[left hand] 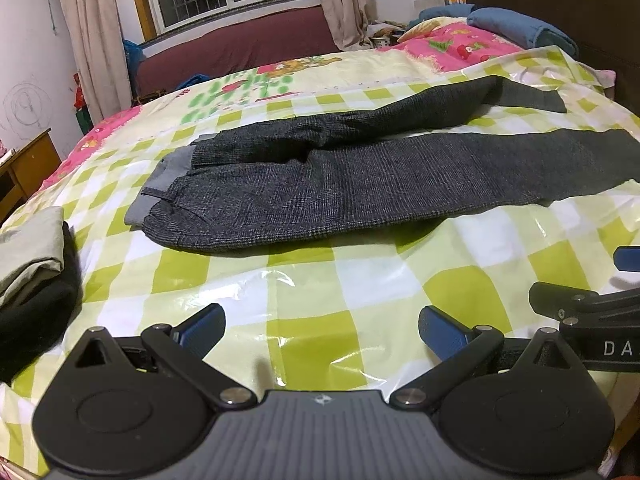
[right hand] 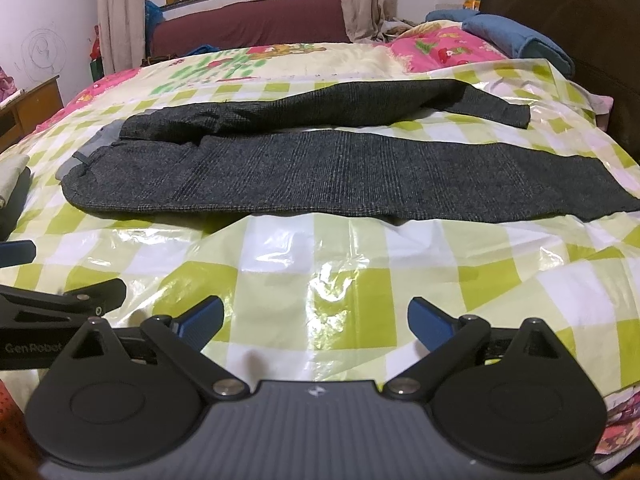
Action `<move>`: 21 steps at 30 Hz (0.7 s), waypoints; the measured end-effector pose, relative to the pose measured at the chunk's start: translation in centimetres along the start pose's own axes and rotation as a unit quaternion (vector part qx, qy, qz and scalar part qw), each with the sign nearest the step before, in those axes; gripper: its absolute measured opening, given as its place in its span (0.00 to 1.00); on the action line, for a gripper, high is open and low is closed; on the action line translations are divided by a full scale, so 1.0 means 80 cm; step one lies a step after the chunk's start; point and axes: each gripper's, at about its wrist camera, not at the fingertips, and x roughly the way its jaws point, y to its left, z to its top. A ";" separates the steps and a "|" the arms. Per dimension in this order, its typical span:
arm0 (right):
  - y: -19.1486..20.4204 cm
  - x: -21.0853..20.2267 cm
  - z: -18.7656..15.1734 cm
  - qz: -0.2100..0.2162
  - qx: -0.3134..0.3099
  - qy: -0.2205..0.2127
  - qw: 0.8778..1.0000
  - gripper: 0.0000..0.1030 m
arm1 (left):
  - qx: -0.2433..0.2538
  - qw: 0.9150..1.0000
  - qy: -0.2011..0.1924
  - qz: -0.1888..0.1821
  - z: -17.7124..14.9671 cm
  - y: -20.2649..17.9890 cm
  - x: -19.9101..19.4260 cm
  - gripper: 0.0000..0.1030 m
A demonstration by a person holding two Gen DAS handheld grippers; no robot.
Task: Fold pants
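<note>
Pants (left hand: 360,176) lie flat ahead of both grippers on the checked plastic sheet (left hand: 304,292), waistband to the left, legs running right, the far leg bent. Left gripper (left hand: 322,330) and right gripper (right hand: 314,320) hover side by side short of them, fingers spread, holding nothing.

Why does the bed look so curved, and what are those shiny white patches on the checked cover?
Both views use fisheye lenses, so the bed bulges and the frame corners go dark. In the left wrist view, room light glares off the plastic sheet just ahead of the open left gripper. In the right wrist view, similar glare streaks sit before the open right gripper; the dark pants stay matte and sharp.
</note>
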 end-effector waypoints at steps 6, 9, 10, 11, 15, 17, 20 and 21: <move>0.000 0.000 0.000 0.000 0.000 0.001 1.000 0.95 | 0.000 1.000 0.000 0.000 0.000 0.000 0.000 1.00; 0.000 0.001 0.000 0.000 0.001 0.001 1.000 0.95 | 0.000 1.000 0.000 0.000 0.000 0.000 0.000 1.00; 0.000 0.001 0.000 0.000 0.001 0.001 1.000 0.95 | 0.000 1.000 0.000 0.000 0.000 0.000 0.000 1.00; 0.000 0.001 0.000 0.000 0.001 0.001 1.000 0.95 | 0.000 1.000 0.000 0.000 0.000 0.000 0.000 1.00; 0.000 0.001 0.000 0.000 0.001 0.002 1.000 0.95 | 0.000 1.000 0.000 0.000 0.000 0.000 0.000 1.00; 0.000 0.001 0.000 0.001 0.001 0.002 1.000 0.95 | 0.000 1.000 0.000 0.000 0.000 0.000 0.000 1.00; 0.001 0.002 -0.002 0.001 0.001 0.003 1.000 0.94 | 0.001 1.000 0.000 0.000 0.000 -0.001 0.000 1.00; 0.002 0.002 -0.003 0.001 0.001 0.004 1.000 0.94 | 0.003 1.000 0.000 0.000 0.000 -0.001 0.000 1.00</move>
